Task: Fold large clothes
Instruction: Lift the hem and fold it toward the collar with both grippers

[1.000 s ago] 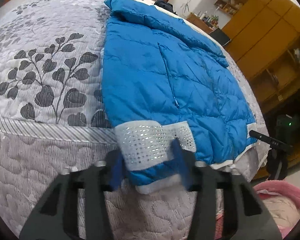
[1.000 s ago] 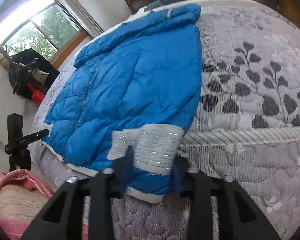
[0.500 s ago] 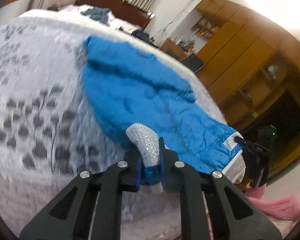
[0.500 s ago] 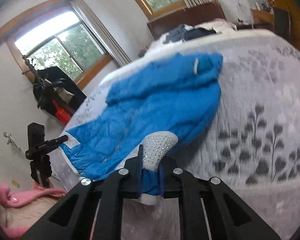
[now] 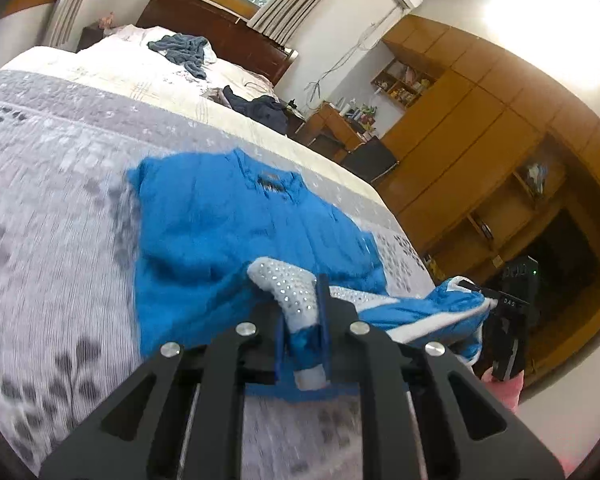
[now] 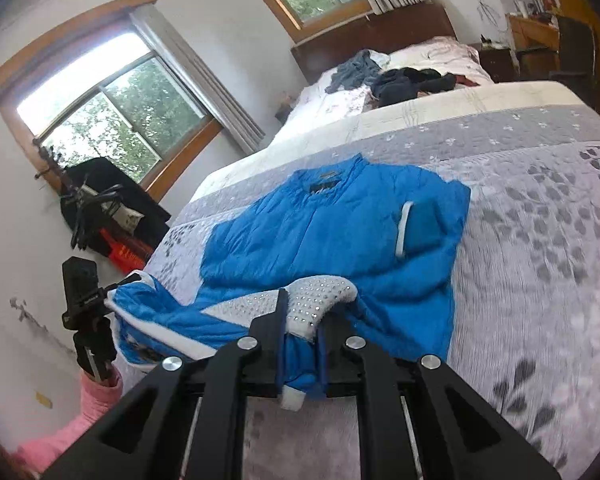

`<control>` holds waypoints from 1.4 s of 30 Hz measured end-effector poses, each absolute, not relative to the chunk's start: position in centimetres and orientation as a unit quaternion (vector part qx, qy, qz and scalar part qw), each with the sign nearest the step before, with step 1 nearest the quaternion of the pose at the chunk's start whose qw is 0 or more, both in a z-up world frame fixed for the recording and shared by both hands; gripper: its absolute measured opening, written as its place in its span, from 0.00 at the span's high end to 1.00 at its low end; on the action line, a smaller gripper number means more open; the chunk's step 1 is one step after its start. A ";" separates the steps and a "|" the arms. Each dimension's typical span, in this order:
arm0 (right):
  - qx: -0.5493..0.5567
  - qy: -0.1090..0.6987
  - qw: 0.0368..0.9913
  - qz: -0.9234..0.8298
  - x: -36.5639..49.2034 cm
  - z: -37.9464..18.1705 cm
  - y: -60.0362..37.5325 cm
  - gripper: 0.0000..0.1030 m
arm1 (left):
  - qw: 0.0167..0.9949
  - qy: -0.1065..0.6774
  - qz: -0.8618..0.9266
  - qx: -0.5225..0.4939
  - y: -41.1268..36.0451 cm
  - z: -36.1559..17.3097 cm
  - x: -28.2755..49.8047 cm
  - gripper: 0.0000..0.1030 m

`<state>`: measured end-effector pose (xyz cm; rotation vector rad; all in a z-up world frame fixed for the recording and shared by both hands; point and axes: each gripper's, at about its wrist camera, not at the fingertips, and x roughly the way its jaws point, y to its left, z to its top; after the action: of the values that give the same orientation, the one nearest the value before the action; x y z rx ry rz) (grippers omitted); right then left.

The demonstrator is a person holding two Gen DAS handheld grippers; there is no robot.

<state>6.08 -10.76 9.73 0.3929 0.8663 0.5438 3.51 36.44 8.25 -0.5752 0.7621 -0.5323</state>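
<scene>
Grey leaf-print quilt (image 6: 540, 240), blue jacket (image 6: 320, 232) (hem lifted), wooden wardrobe (image 5: 480, 128) beyond

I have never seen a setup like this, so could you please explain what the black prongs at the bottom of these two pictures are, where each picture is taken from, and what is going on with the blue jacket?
There is no robot arm: a person holds one two-finger gripper in each hand, and each carries a fisheye camera looking along its fingers. One picture is from the left gripper, the other from the right gripper. A blue jacket lies on a bed with a grey leaf-patterned quilt. Each gripper is shut on the jacket's hem at its silver dotted band, lifting that edge. Loose dark clothes lie near the headboard.
</scene>
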 end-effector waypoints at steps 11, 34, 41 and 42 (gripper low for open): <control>0.226 0.489 0.815 0.212 18.6 4.3 -10.9 0.89 | 0.815 0.441 -0.209 -0.312 36.2 2.0 16.7 0.88; 0.219 0.464 0.835 0.197 18.4 3.1 -14.8 0.35 | 0.810 0.416 -0.218 -0.351 42.6 1.7 14.6 0.56; 0.139 0.454 0.851 0.223 19.8 3.9 -12.1 0.22 | 0.851 0.404 -0.229 -0.246 41.0 3.3 15.3 0.44; 0.125 0.456 0.853 0.222 20.4 3.7 -11.6 0.22 | 0.854 0.406 -0.229 -0.231 40.4 3.3 15.9 0.43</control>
<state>20.37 -11.61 3.72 0.2636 0.9601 0.4663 15.88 40.38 3.25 -0.4866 0.8540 -0.4807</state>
